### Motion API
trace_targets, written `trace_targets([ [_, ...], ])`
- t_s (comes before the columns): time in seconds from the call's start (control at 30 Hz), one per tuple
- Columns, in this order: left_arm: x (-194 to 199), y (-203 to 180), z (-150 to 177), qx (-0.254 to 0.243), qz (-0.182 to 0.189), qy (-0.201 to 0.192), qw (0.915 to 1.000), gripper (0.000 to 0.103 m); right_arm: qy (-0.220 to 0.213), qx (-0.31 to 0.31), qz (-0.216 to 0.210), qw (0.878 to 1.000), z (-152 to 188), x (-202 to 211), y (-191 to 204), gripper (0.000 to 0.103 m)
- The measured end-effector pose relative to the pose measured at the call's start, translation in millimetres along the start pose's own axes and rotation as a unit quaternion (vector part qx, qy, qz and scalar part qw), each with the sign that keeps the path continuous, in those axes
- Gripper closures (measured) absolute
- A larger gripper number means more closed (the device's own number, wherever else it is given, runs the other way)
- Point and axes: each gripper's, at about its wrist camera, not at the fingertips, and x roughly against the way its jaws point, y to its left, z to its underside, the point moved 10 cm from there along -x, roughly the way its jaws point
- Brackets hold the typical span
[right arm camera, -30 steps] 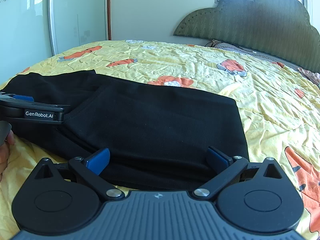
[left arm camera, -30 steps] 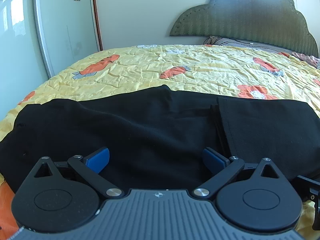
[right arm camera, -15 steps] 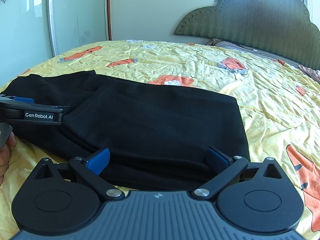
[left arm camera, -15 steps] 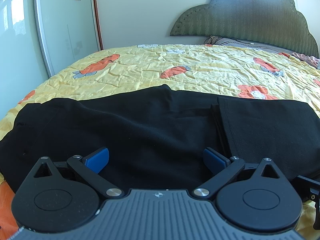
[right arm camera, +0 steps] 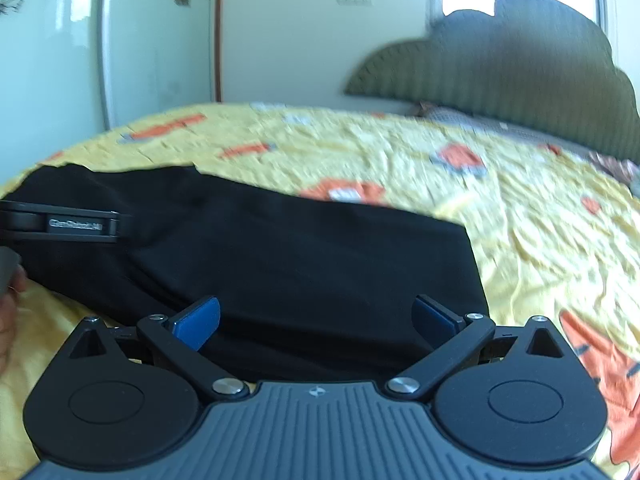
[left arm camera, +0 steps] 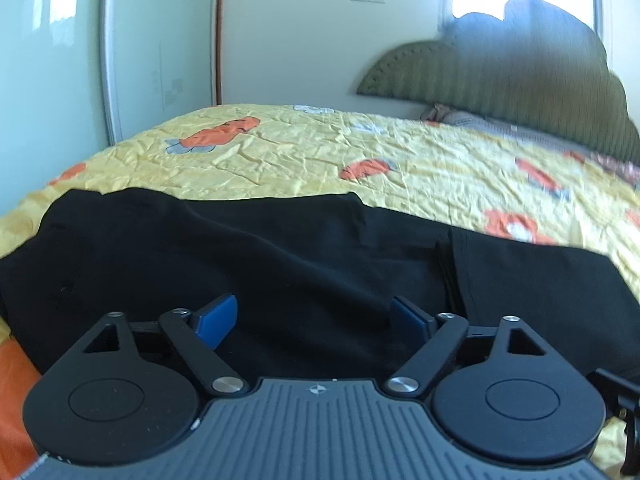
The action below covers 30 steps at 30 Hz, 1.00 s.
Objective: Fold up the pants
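Both views are tilted upward since earlier; each open gripper, left [left arm camera: 314,318] and right [right arm camera: 316,320], should be closed on the black pants' [left arm camera: 280,272] near edge evenly.

black pants [left arm camera: 280,264] — yellow, orange-flowered bedspread [left arm camera: 400,160]

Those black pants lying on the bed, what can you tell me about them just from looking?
The pants are plain black, of soft matte cloth, lying flat across the near edge of the yellow bedspread. One end is already folded over, making a neat doubled panel with a stitched hem edge on the right part. Mild wrinkles run through the rest. The left gripper and right gripper are over the near edge, both open, gripping nothing.
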Motion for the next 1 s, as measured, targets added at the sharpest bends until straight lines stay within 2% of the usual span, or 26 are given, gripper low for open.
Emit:
trace_targets([
  [0.07,2,6,-2,0.022,0.008,0.014,0.9996,0.021,-0.021,0.038,-0.022,0.999,-10,6,22,0.001],
  [0.13,3,9,-6,0.038,0.021,0.026,0.9987,0.021,-0.03,0.1,-0.015,0.994,-16,3,44,0.004],
  [0.23,5,8,-13,0.054,0.044,0.042,0.9967,0.021,-0.025,0.184,-0.001,0.983,-15,-12,69,0.029],
  [0.33,8,3,-20,0.057,0.065,0.048,0.9951,0.021,-0.003,0.212,-0.01,0.977,-9,-24,82,0.041],
  [0.5,9,-16,-30,0.062,0.107,0.059,0.9906,0.021,0.004,0.234,-0.04,0.971,-7,-14,90,0.043],
  [0.57,6,-26,-30,0.066,0.122,0.066,0.9881,0.021,0.005,0.244,-0.038,0.969,-5,-15,90,0.043],
  [0.7,-3,-45,-25,0.091,0.169,0.11,0.9753,0.023,0.002,0.252,-0.037,0.967,-8,-18,98,0.045],
  [0.77,-8,-51,-21,0.101,0.186,0.131,0.9684,0.027,0.001,0.269,-0.032,0.963,-6,-21,105,0.051],
  [0.83,-13,-55,-17,0.114,0.199,0.149,0.9618,0.031,-0.004,0.283,-0.035,0.959,-3,-26,113,0.073],
  [0.87,-16,-57,-14,0.12,0.208,0.162,0.9571,0.036,-0.003,0.279,-0.04,0.959,-1,-27,115,0.082],
  [0.9,-18,-60,-12,0.126,0.217,0.173,0.9524,0.042,-0.003,0.275,-0.045,0.96,-1,-27,117,0.085],
  [0.93,-20,-63,-10,0.133,0.227,0.185,0.9469,0.052,-0.004,0.271,-0.047,0.961,-1,-26,117,0.086],
  [1.0,-24,-69,-7,0.136,0.24,0.196,0.9409,0.057,-0.002,0.252,-0.058,0.966,-3,-24,115,0.087],
])
